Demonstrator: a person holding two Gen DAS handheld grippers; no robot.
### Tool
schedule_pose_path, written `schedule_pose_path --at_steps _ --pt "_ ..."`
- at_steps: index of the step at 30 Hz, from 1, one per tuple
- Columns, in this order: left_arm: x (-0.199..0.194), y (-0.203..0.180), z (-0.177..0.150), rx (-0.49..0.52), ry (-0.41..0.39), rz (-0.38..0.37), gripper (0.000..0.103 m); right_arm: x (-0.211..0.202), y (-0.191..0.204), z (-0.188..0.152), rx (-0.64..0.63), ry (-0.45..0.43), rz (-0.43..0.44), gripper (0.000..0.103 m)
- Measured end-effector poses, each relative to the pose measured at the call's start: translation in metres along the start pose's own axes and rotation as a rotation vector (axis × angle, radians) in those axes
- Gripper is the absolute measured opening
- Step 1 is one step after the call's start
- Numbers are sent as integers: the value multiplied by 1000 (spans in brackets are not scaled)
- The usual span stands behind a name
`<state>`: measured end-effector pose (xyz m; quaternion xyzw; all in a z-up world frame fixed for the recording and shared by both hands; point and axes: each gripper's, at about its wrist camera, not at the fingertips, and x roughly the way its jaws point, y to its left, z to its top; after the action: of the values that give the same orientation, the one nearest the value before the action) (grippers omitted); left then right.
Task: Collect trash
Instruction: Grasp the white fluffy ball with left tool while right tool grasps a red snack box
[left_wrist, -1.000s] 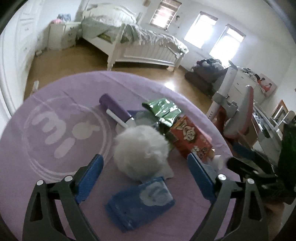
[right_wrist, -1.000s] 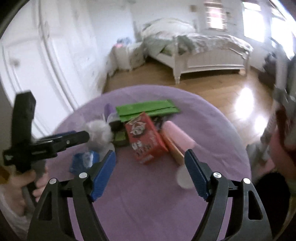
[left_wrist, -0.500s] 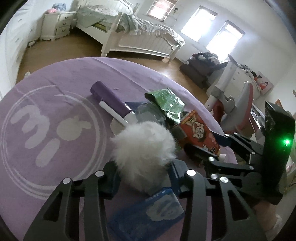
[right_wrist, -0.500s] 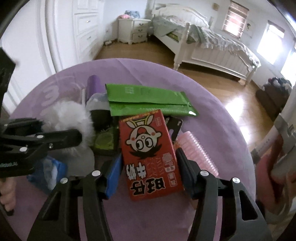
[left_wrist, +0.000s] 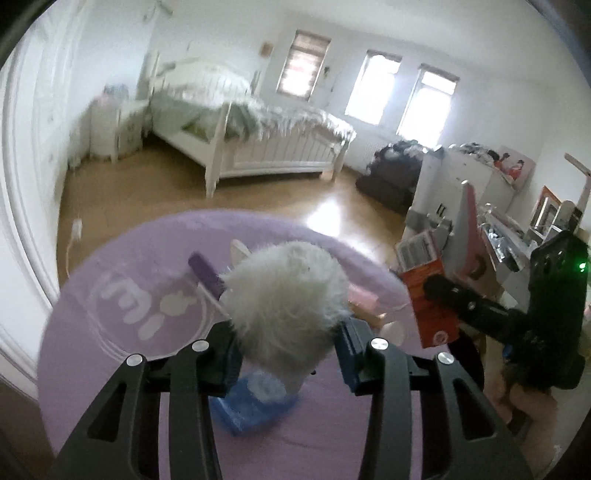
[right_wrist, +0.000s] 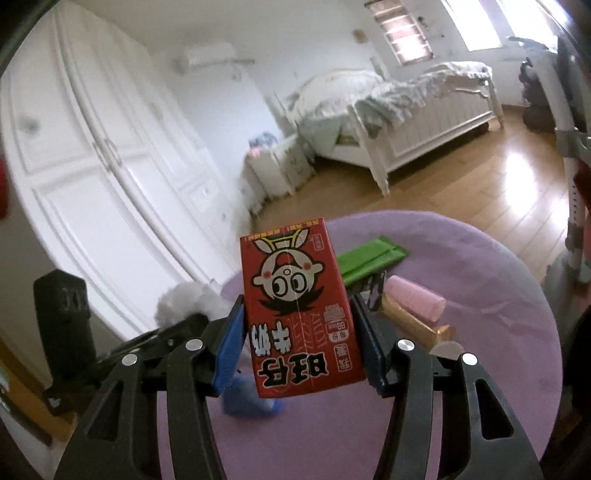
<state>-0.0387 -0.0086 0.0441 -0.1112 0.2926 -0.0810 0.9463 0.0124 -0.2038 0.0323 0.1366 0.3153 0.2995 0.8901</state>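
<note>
My left gripper (left_wrist: 286, 354) is shut on a white fluffy ball (left_wrist: 286, 299) and holds it above the round purple table (left_wrist: 110, 350). My right gripper (right_wrist: 299, 354) is shut on a red milk carton (right_wrist: 299, 310) with a cartoon face, lifted off the table. The carton (left_wrist: 428, 295) and the right gripper also show at the right of the left wrist view. The white ball (right_wrist: 184, 301) shows at the left of the right wrist view.
On the table lie a blue wipes pack (left_wrist: 255, 406), a purple tube (left_wrist: 205, 275), a green packet (right_wrist: 369, 258), a pink roll (right_wrist: 413, 299) and a gold stick (right_wrist: 417, 325). A bed (left_wrist: 258, 140), a wardrobe (right_wrist: 92, 166) and wood floor lie beyond.
Both grippers closed on their items and lifted them: the left took the white fluffy ball, the right took the red carton off the table.
</note>
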Motion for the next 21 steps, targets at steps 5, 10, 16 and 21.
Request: schedule_pose_path --at_steps 5,10,16,21 --pt "-27 -28 6 47 -75 11 42 -43 0 2 16 -66 10 55" --pt "-31 -49 6 76 -87 -4 42 -70 -4 2 32 -113 0 55" --pt "-28 -63 -3 108 -68 -32 42 -109 -28 -6 81 -172 -36 55" --pt "-22 -85 -4 139 -63 -55 42 -132 -51 -12 114 -213 -78 55"
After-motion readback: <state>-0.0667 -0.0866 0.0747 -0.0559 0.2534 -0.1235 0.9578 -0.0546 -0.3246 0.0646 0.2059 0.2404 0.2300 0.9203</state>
